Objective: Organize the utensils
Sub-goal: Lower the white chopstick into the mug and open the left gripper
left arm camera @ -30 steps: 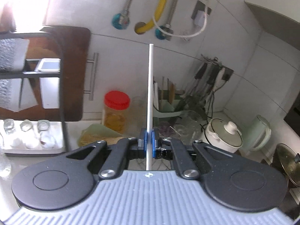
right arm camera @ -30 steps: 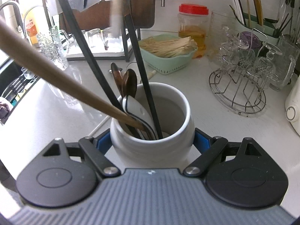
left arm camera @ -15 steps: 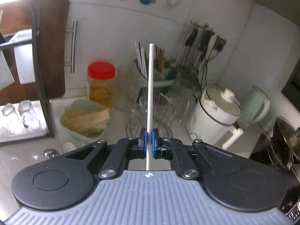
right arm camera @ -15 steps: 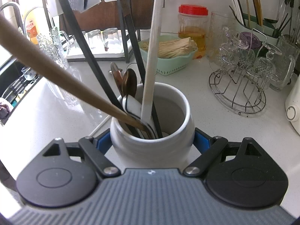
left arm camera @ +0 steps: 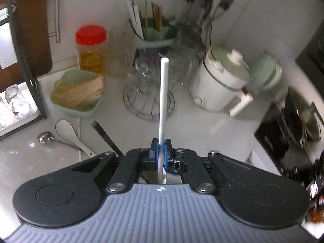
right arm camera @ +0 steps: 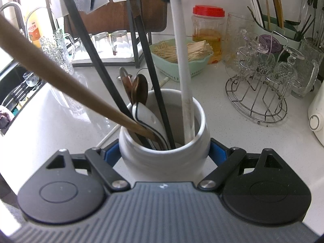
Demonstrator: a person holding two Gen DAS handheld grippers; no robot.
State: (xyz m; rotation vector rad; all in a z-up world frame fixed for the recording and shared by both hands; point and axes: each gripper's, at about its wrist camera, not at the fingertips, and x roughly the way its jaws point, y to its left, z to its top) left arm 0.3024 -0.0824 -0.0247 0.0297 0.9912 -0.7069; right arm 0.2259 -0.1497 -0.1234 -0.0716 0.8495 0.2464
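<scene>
While the left gripper clamps a white utensil handle between its blue pads, the lower end of this handle already stands inside the white ceramic jar. It looks light, stiff and smooth, so I think it may slip; the middle of the shaft seems a good place to hold. The right gripper grips the jar at both sides; the jar seems heavy and breakable. The working end of the utensil is hidden in the jar, and the left view is blurred.
</scene>
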